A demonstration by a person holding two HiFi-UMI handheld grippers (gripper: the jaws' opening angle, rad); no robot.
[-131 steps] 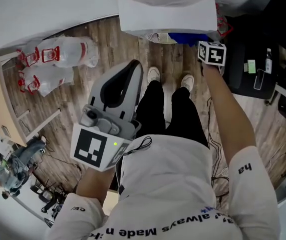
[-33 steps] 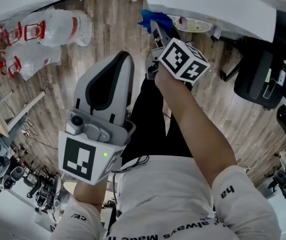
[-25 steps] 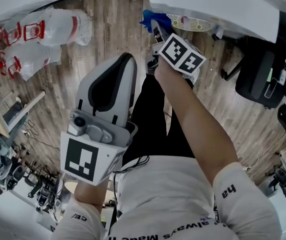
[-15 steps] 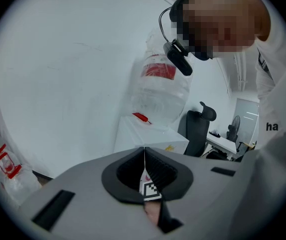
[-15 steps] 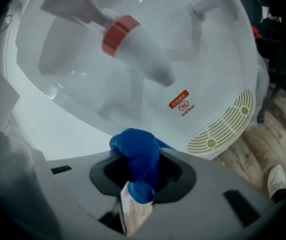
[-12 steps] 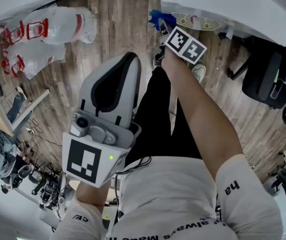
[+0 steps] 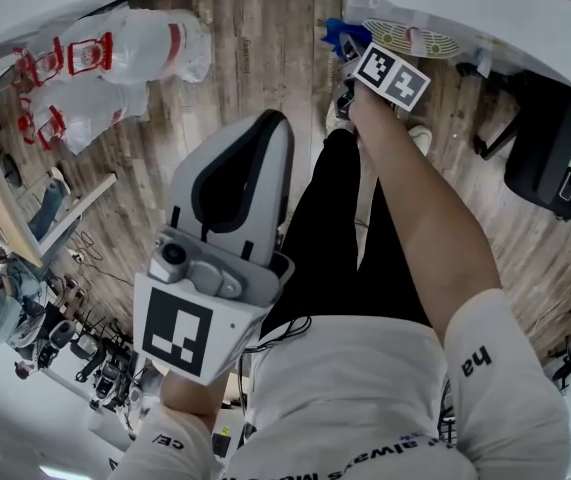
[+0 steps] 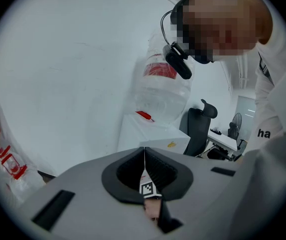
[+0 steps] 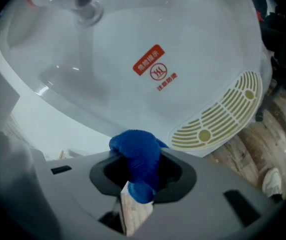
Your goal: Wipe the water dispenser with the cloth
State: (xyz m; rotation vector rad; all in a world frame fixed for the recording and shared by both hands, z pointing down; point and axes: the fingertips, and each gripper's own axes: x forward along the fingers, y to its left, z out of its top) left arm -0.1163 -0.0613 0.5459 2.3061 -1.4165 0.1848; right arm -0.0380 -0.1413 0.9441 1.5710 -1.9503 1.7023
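Right tongs clamp the cloth, bunched toward the water dispenser so I can wipe it; left tongs closed, empty, held clear

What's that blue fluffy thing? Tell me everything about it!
The blue cloth looks soft and fuzzy, like a small towel. It is bunched into a lump and pinched between the fingers of the right gripper. One rounded end pokes out above them and another hangs below. It sits close to the front of the white water dispenser, but I cannot tell if it touches it.
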